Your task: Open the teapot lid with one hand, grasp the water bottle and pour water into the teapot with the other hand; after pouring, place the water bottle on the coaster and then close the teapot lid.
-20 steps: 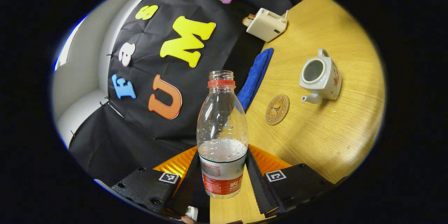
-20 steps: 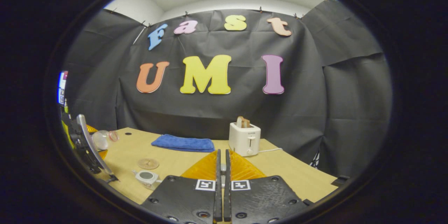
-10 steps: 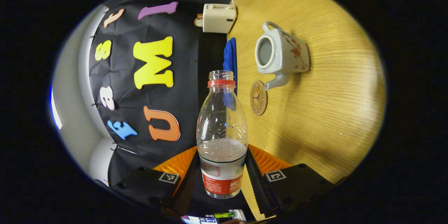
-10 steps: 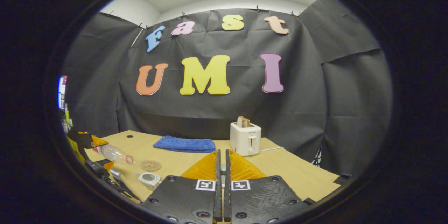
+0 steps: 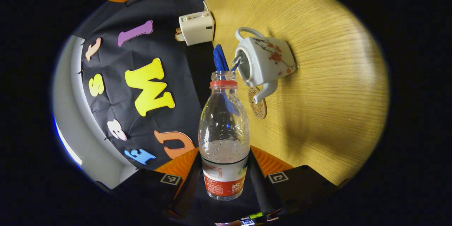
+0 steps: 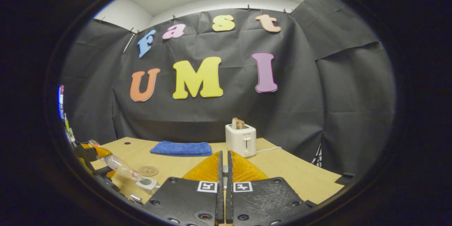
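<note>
Porcelain teapot (image 5: 266,61) sits lidless on the bench (image 5: 317,113), mouth facing my bottle (image 5: 224,137). Left gripper (image 5: 225,180): fingers pinching the bottle low down, at the label. Bottle tipped well over; in the right gripper view it slants down with its neck (image 6: 136,174) right at the pot's opening (image 6: 145,182). Cap is off. Water sits in the lower part of the bottle, and I can't make out a stream.

Step in hand, as I read it: the pour, at or just before first flow.

Right gripper (image 6: 223,183): fingers pressed together. Whether the lid is pinched between them I cannot tell.

Coaster (image 5: 259,102) lies just beside the spout, bare. Blue towel (image 6: 182,148) and toaster (image 6: 241,140) farther back, out of the way.

Next move, my judgement: tip further, slowly, keeping the neck over the opening so water goes into the pot, not onto the bench. Then level the bottle, stand it on the coaster, and bring the lid back.
</note>
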Available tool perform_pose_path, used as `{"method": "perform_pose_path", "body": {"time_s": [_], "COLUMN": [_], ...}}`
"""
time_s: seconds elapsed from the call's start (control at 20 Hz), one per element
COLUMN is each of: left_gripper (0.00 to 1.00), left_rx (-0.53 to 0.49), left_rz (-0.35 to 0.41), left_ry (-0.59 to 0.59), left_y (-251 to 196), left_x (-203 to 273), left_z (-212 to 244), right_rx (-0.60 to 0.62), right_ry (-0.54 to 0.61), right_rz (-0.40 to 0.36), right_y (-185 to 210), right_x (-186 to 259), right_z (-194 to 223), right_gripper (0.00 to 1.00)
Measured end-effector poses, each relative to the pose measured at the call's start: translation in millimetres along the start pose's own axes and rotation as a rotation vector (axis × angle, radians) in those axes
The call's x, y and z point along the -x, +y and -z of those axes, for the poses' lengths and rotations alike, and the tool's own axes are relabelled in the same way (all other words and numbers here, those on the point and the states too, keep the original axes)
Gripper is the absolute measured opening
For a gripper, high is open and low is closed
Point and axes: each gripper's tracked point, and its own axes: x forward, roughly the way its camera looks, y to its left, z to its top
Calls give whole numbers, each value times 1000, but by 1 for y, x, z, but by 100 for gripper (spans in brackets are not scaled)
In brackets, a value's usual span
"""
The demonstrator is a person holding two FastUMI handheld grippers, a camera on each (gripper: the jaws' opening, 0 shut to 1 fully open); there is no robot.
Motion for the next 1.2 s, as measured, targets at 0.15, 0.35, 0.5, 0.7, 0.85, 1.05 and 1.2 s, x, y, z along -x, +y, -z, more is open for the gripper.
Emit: {"method": "perform_pose_path", "body": {"time_s": [0.15, 0.35, 0.5, 0.7, 0.85, 1.05, 1.2], "left_gripper": [74, 74, 74, 74, 74, 74, 74], "left_rx": [-59, -128, -194, -257, -293, -319, -344], "left_rz": [-19, -31, -35, -25, -29, -22, -12], "left_ry": [8, 22, 21, 21, 25, 26, 17], "left_y": [10, 20, 24, 24, 27, 27, 29], "left_x": [2, 1, 6, 10, 13, 13, 13], "left_z": [-2, 1, -4, -6, -9, -14, -17], "right_rx": [-16, -22, -14, -13, -1, -6, -8], "right_ry": [1, -5, -12, -12, -22, -22, -26], "right_rz": [7, 4, 15, -11, -15, -14, -4], "right_y": [-6, -7, -10, -2, 1, -1, -6], "right_x": [2, 4, 6, 10, 11, 12, 12], "right_z": [-2, -5, -8, -9, -11, -13, -15], "right_gripper": [2, 1, 2, 0, 0, 2, 1]}}
